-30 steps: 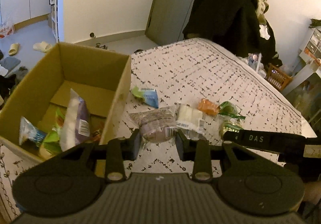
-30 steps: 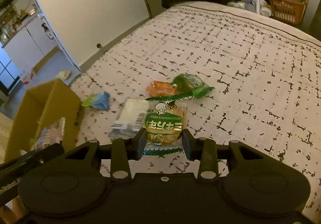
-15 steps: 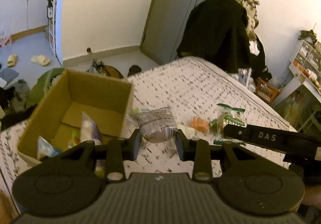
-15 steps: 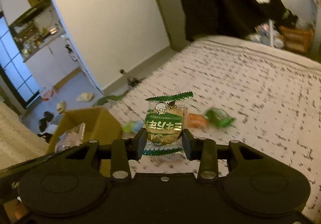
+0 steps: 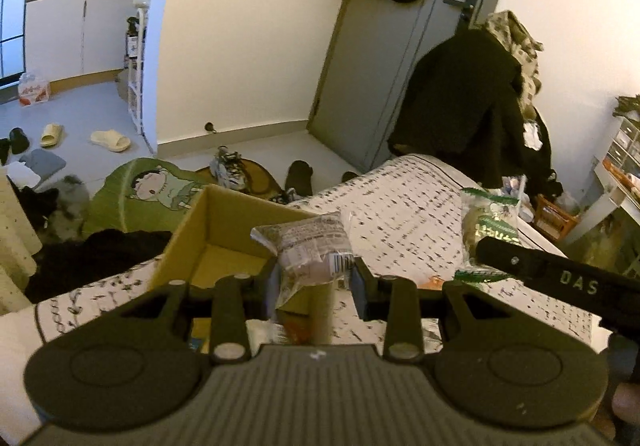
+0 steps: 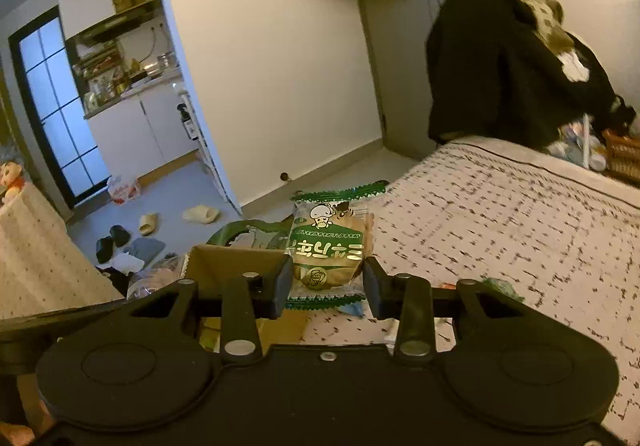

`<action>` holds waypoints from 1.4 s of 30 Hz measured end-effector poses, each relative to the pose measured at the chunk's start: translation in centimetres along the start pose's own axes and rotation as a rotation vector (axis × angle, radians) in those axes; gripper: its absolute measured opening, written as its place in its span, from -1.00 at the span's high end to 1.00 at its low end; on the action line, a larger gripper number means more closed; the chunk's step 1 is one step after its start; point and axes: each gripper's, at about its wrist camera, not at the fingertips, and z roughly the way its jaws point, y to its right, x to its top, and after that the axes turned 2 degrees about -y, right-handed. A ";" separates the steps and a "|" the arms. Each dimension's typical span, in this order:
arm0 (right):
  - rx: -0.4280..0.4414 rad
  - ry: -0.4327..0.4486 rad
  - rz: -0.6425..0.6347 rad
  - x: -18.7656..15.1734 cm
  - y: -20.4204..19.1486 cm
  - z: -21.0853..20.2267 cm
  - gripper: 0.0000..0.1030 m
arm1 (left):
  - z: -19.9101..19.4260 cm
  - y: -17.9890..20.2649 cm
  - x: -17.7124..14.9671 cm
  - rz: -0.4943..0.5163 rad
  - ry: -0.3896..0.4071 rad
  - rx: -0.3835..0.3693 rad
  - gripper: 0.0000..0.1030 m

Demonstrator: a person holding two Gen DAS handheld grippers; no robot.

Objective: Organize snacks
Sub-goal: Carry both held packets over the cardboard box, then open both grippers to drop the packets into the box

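Observation:
My left gripper is shut on a clear-wrapped purplish bun packet and holds it in the air near the right wall of the open cardboard box. My right gripper is shut on a green-and-white biscuit packet and holds it raised, beside the box on the bed. The biscuit packet also shows in the left wrist view, with the right gripper's arm below it. An orange packet and a green packet lie on the bed, mostly hidden.
The bed has a white cover with black marks. A dark coat hangs at its far end. The floor holds a green cartoon mat, shoes and slippers. A wicker basket stands at right.
Both grippers have lifted their packets off the bed and risen; the views have tilted up toward the room. The box now lies lower and closer under both grippers.

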 end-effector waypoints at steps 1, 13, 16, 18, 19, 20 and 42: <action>-0.001 0.001 0.000 0.0 -0.2 0.2 0.27 | 0.0 -0.4 0.1 -0.006 0.000 0.003 0.32; 0.012 -0.002 0.009 -0.1 -2.4 2.3 0.27 | 0.4 -4.6 1.5 -0.023 0.016 0.040 0.32; 0.020 0.003 -0.007 -0.2 -3.1 2.7 0.27 | 1.1 -5.6 1.5 -0.041 0.003 0.040 0.32; 0.028 0.000 -0.018 -0.4 -3.6 3.0 0.27 | 1.6 -6.2 1.4 -0.050 -0.004 0.038 0.32; 0.028 -0.002 -0.022 -0.5 -4.0 3.2 0.27 | 1.8 -6.5 1.2 -0.057 -0.007 0.036 0.32; 0.029 -0.008 -0.030 -0.6 -4.2 3.4 0.27 | 2.2 -6.8 1.1 -0.068 -0.013 0.036 0.32; 0.113 -0.132 -0.115 -2.2 -7.3 5.9 -0.07 | 5.0 -8.3 0.4 -0.126 -0.108 0.091 -0.13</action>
